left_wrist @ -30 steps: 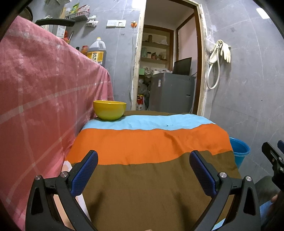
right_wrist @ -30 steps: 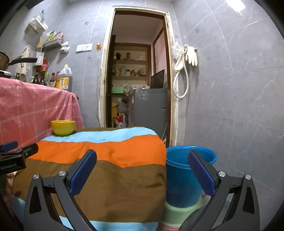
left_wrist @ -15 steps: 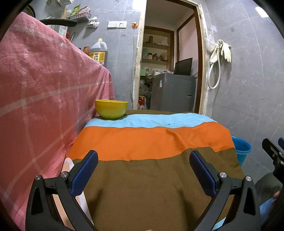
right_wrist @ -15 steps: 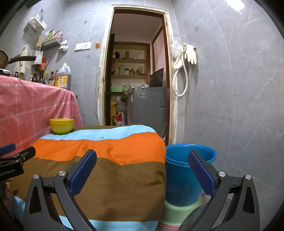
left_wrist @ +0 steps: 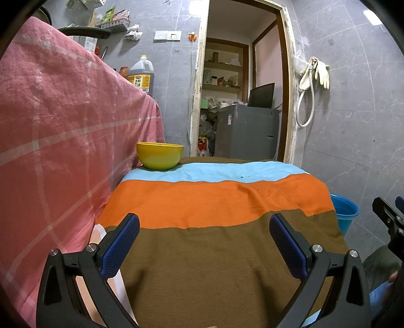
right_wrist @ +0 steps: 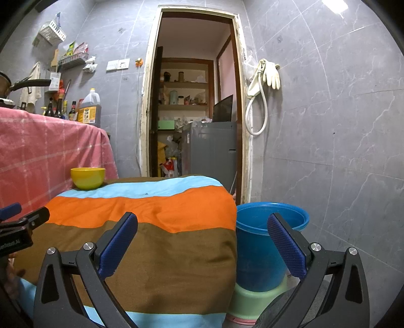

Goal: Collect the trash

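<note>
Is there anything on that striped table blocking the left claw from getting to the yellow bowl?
Nothing visible does. The left gripper is open and empty, and only bare striped cloth lies between it and the yellow bowl at the table's far left corner.

Both views are evenly and moderately lit, with a ceiling light [right_wrist: 334, 6] glaring at the upper right of each frame and the room behind the doorway [right_wrist: 192, 101] brighter and warmer. Soft shadows of the fingers fall on the striped cloth [left_wrist: 214, 252] at lower centre. Focus is sharp; fisheye distortion bends wall lines, and corners are vignetted black.
</note>
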